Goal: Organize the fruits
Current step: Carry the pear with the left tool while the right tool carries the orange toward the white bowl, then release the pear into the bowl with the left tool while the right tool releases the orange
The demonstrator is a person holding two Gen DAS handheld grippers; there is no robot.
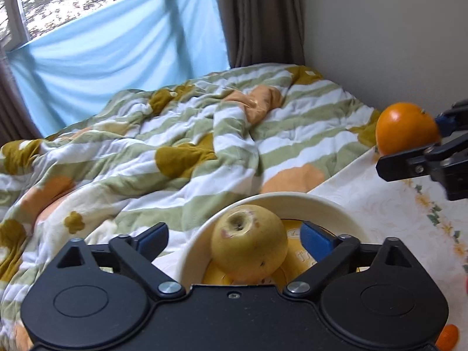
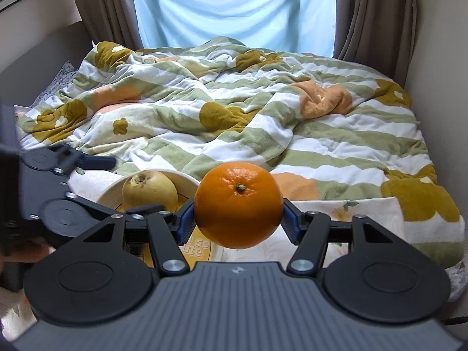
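Note:
A yellow pear-like fruit [image 1: 248,239] sits in a white bowl [image 1: 336,210] with a yellow inside. My left gripper [image 1: 234,238] is open, its fingers either side of the fruit and apart from it, the left finger outside the bowl's rim. My right gripper [image 2: 238,219] is shut on an orange [image 2: 238,204] and holds it in the air just right of the bowl [image 2: 187,180]. The orange [image 1: 406,127] and the right gripper [image 1: 433,143] show at the right edge of the left wrist view. The yellow fruit [image 2: 149,190] and the left gripper [image 2: 96,181] show at left in the right wrist view.
The bowl stands on a white floral cloth [image 1: 395,204] at the foot of a bed with a rumpled striped blanket [image 2: 234,111]. Another orange thing [image 1: 447,336] lies at the lower right corner. Brown curtains [image 2: 371,11] and a blue sheet [image 2: 234,5] hang behind.

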